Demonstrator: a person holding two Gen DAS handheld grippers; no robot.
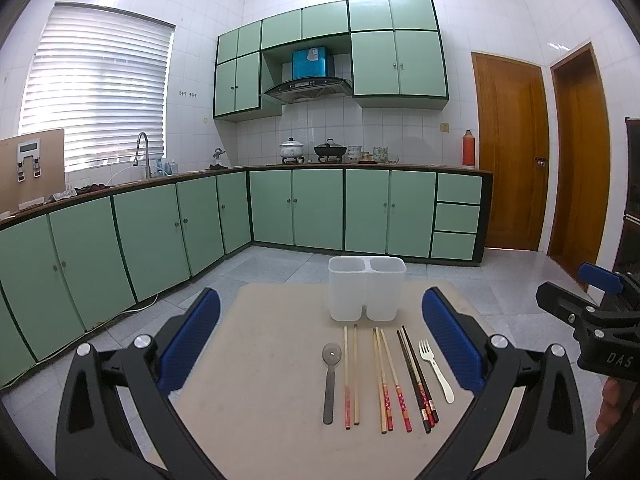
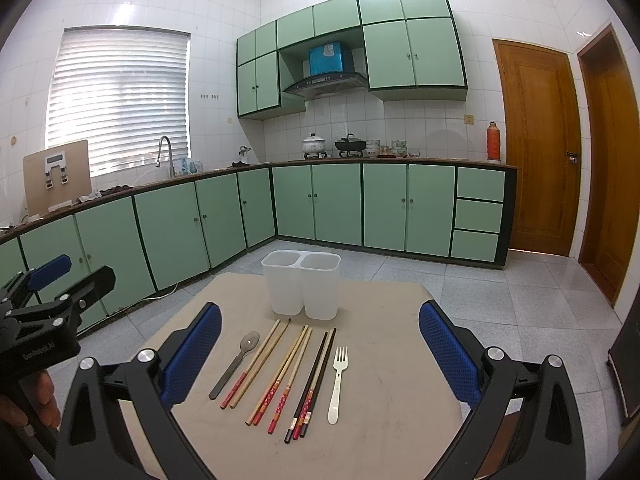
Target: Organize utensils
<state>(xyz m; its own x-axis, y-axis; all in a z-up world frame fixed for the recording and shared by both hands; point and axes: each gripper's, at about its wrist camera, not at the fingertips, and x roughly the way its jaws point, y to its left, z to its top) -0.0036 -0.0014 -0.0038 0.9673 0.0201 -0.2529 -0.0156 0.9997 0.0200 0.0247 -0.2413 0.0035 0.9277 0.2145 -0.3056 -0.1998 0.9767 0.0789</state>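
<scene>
A white two-compartment holder (image 1: 366,288) (image 2: 302,283) stands upright and empty at the far side of a beige table (image 1: 256,360) (image 2: 380,360). In front of it lie a grey spoon (image 1: 330,380) (image 2: 236,362), a pair of pale chopsticks (image 1: 351,376) (image 2: 260,360), a pair of pale chopsticks with red patterned ends (image 1: 390,380) (image 2: 282,376), a pair of dark chopsticks (image 1: 418,380) (image 2: 314,380) and a white fork (image 1: 436,370) (image 2: 337,384). My left gripper (image 1: 320,344) is open and empty above the near table. My right gripper (image 2: 320,348) is open and empty beside it.
The table stands on a grey tiled floor. Green cabinets (image 1: 160,224) and a counter run along the left and back walls. Two wooden doors (image 1: 512,152) are at the right. The other gripper shows at each view's edge (image 1: 592,316) (image 2: 48,312).
</scene>
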